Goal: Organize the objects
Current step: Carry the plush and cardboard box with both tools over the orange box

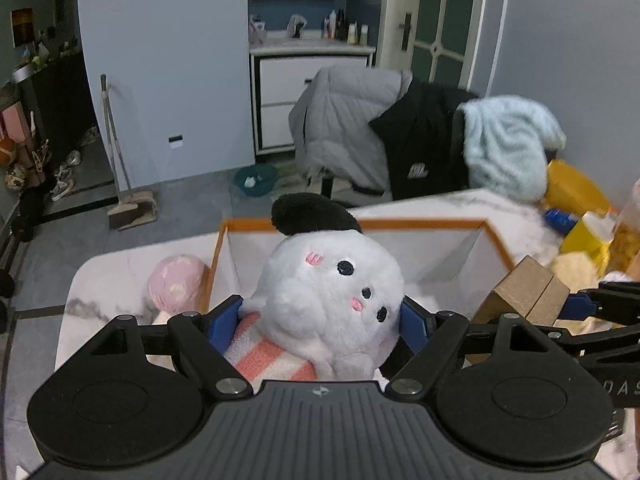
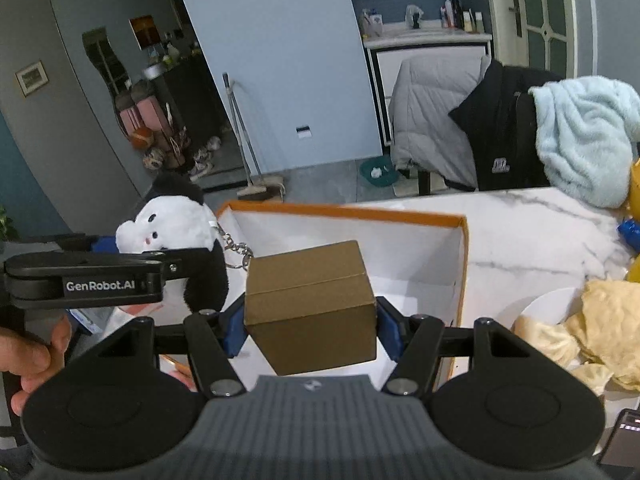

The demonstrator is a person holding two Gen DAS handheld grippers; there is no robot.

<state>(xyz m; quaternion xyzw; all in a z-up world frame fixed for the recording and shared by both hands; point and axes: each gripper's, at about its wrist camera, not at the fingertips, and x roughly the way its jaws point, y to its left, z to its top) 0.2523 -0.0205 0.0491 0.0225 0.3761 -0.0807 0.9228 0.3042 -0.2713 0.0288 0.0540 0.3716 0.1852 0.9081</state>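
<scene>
The left tool point(image 1: 320, 316) squeezes a soft, fluffy white toy point(image 1: 332, 296) just in front of the big white box point(image 1: 420, 225) with the orange rim. The right tool point(image 2: 310, 326) pinches a small, hard, square cardboard box point(image 2: 312, 304) over the big box. The squashy toy could slip out. Its metal chain point(image 2: 234, 248) might catch the rim.

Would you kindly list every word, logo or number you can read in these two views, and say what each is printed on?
"GenRobot.AI": white print on the side of the left tool, seen in the right wrist view.
"DAS": cut-off white letters on the right tool at the left wrist view's edge.
White logo on the black jacket: too blurred to read.
Phone screen: too small to read.
</scene>
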